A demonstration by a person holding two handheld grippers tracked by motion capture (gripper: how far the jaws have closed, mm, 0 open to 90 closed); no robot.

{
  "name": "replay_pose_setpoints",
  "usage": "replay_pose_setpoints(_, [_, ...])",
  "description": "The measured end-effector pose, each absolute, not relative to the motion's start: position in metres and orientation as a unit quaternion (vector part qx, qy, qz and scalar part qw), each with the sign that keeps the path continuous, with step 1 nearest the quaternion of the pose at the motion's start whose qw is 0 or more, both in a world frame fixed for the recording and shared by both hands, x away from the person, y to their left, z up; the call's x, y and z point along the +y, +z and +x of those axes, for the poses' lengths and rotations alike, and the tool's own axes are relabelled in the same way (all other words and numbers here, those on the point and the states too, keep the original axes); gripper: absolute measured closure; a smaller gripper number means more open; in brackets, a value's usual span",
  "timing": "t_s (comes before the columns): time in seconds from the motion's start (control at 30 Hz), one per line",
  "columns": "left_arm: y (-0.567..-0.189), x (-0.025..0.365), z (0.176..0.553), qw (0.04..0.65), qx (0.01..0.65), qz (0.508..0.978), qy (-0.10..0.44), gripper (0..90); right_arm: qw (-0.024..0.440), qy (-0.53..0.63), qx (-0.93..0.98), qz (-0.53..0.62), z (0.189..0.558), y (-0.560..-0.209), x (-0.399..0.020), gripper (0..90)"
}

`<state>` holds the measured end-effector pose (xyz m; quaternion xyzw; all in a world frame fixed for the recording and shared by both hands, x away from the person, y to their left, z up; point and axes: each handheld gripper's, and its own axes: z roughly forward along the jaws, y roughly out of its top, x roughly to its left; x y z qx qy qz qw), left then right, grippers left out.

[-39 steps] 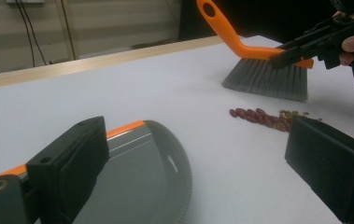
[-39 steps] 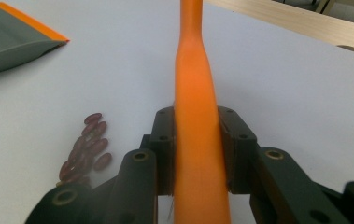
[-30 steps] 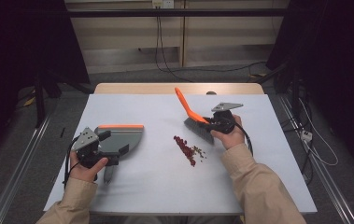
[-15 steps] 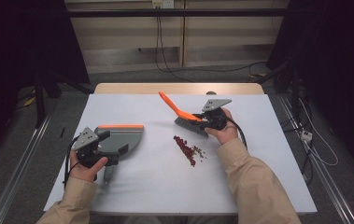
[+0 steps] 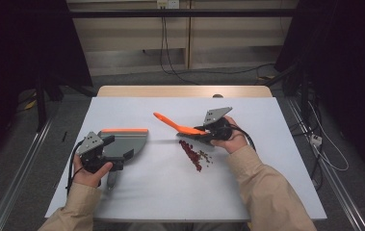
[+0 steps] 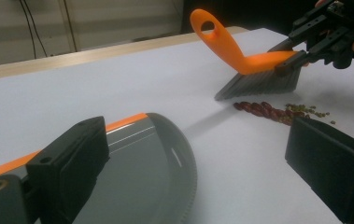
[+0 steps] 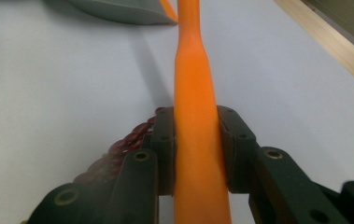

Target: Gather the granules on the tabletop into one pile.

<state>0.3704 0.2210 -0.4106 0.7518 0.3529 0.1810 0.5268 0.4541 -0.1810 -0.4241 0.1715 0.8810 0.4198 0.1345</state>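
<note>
The brush (image 5: 182,129) is a small hand broom with a bright orange handle that ends in a hanging hole and a dark band of bristles below. It sits mid-table, tilted, its handle rising to the far left, bristles just above the far end of a line of red beans (image 5: 191,154) with a few small greenish grains beside them. The right gripper (image 5: 208,135) is clamped on the orange handle, both pads pressing its sides. On the left lies a grey dustpan (image 5: 127,144) with an orange rim; the left gripper (image 5: 117,156) holds it, but how tightly its jaws are closed I cannot tell.
</note>
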Motion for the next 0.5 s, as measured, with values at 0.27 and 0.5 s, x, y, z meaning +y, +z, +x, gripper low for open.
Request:
replay_pose_setpoints(0.27, [-0.410,0.220,0.370,0.527,0.354,0.751,0.182,5.8,0.117,0.423,0.886,0.149,0.439,-0.423,-0.186,71.0])
replay_pose_setpoints(0.5, [-0.410,0.219,0.369,0.528,0.351,0.752,0.182,5.8,0.110,0.424,0.888,0.138,0.426,-0.422,-0.187,71.0])
